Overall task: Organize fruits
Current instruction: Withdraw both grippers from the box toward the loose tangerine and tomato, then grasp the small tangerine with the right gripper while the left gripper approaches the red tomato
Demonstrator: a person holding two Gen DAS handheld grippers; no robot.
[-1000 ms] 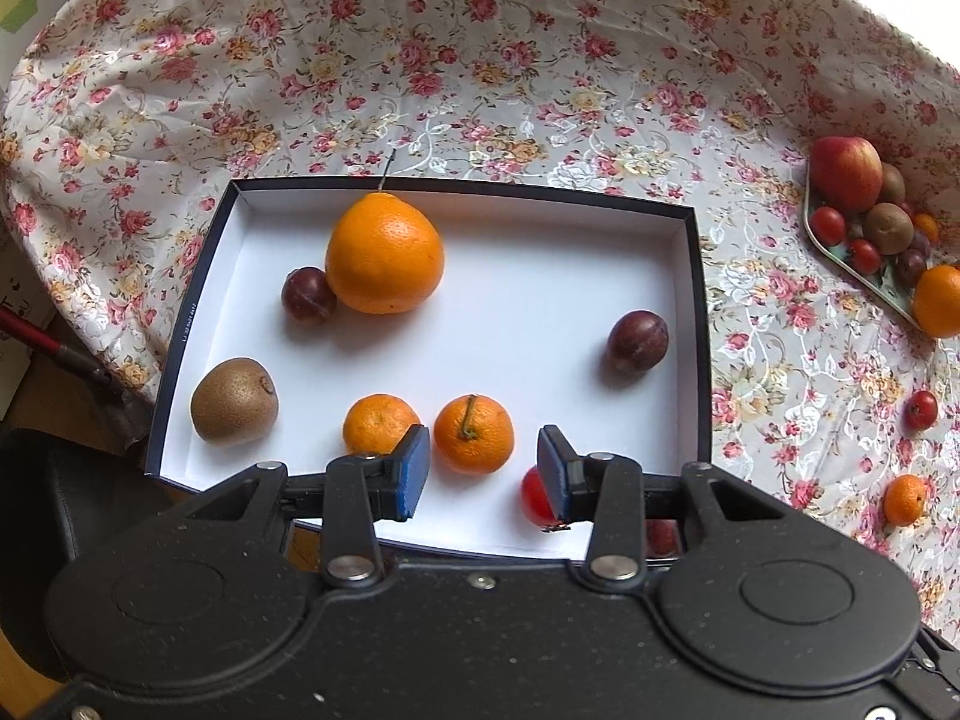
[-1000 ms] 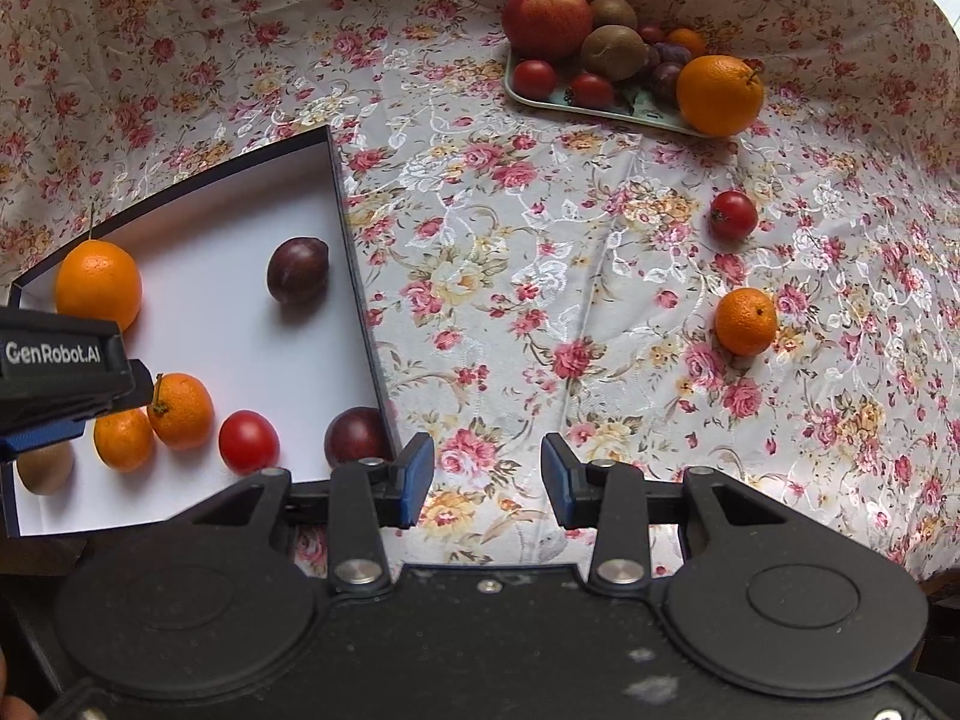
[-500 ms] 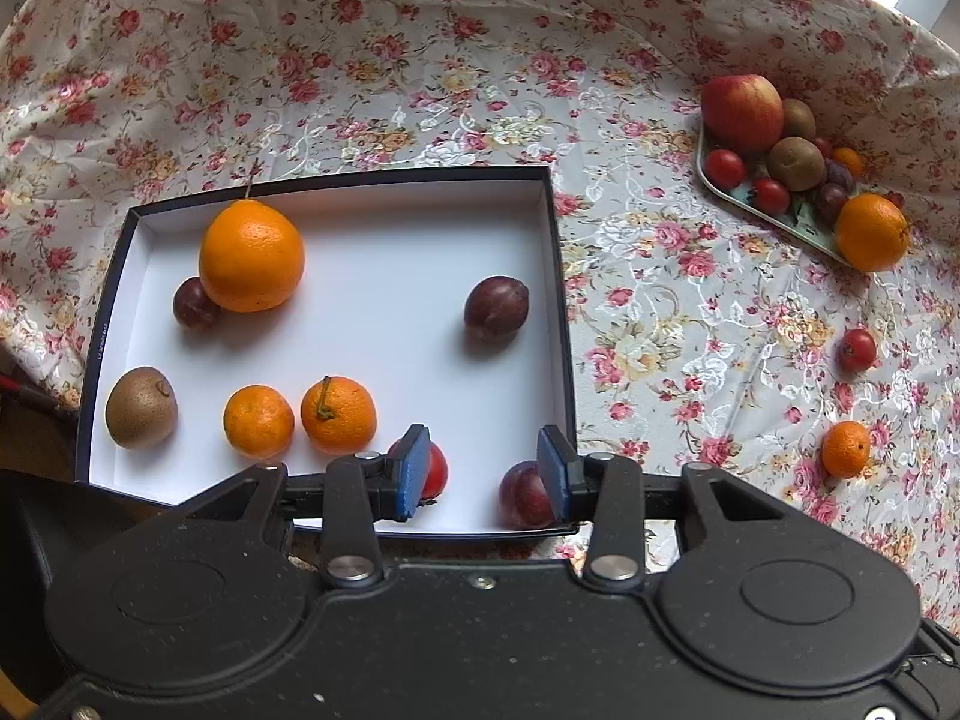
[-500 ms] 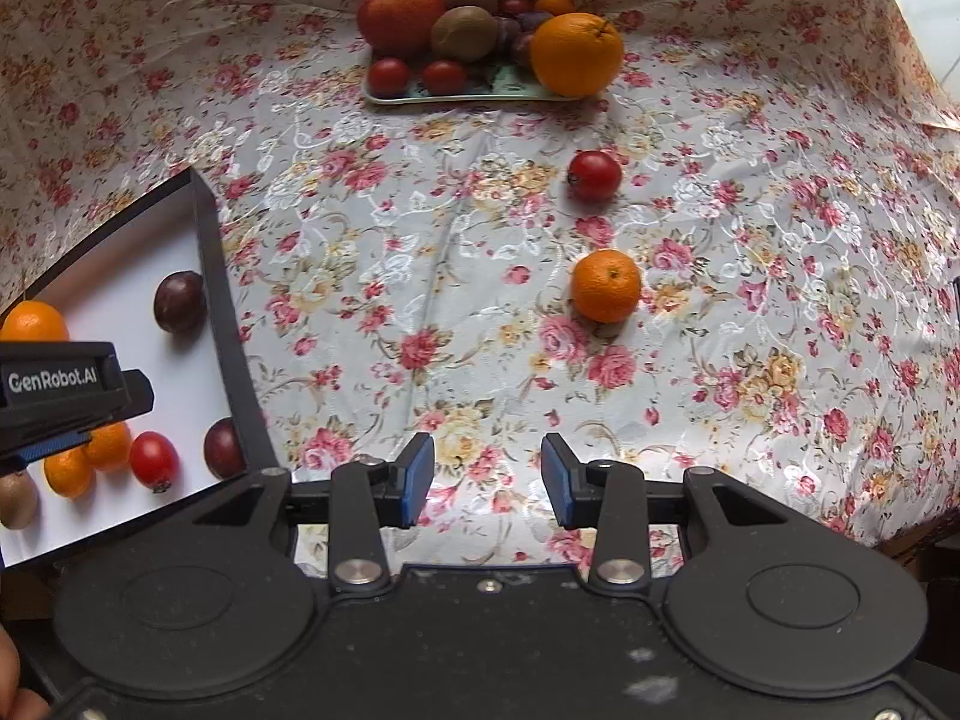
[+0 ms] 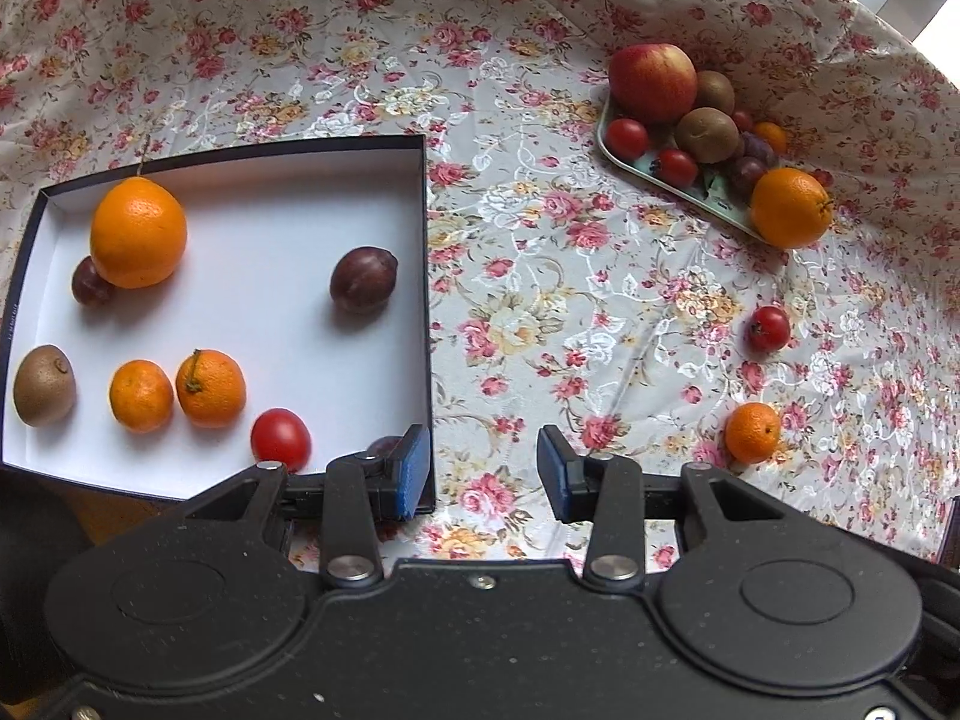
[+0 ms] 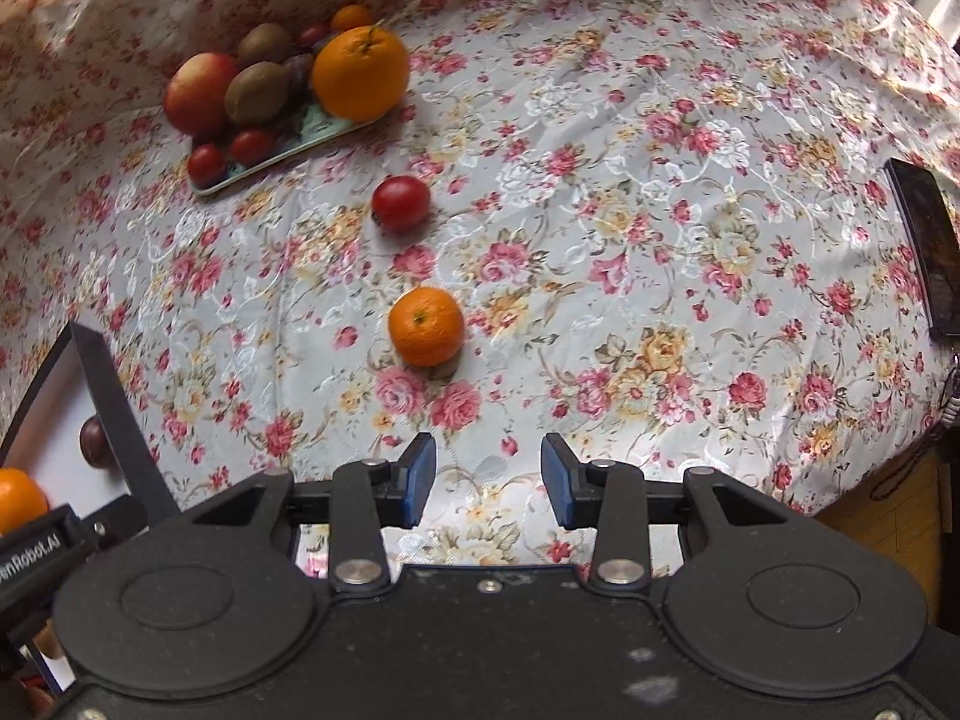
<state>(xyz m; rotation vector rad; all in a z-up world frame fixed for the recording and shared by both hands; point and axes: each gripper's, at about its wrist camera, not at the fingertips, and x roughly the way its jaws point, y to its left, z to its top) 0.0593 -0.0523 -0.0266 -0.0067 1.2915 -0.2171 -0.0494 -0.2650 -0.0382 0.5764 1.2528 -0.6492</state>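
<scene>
My right gripper (image 6: 487,483) hangs with its jaws wide apart and nothing between them, and my left gripper (image 5: 483,474) is the same, parked over the near right corner of the box (image 5: 427,276). The loose mandarin (image 6: 425,326) sits on the floral cloth (image 6: 630,192) just beyond my right fingertips, slightly left of centre, with the loose tomato (image 6: 400,203) farther off behind it. I judge the mandarin light, a little soft under its peel, and prone to rolling, so I would straddle its widest middle and close gently. The tomato looks smooth, slick and easily bruised; it wants an even lighter squeeze. 2 loose fruits are left, by my count.
</scene>
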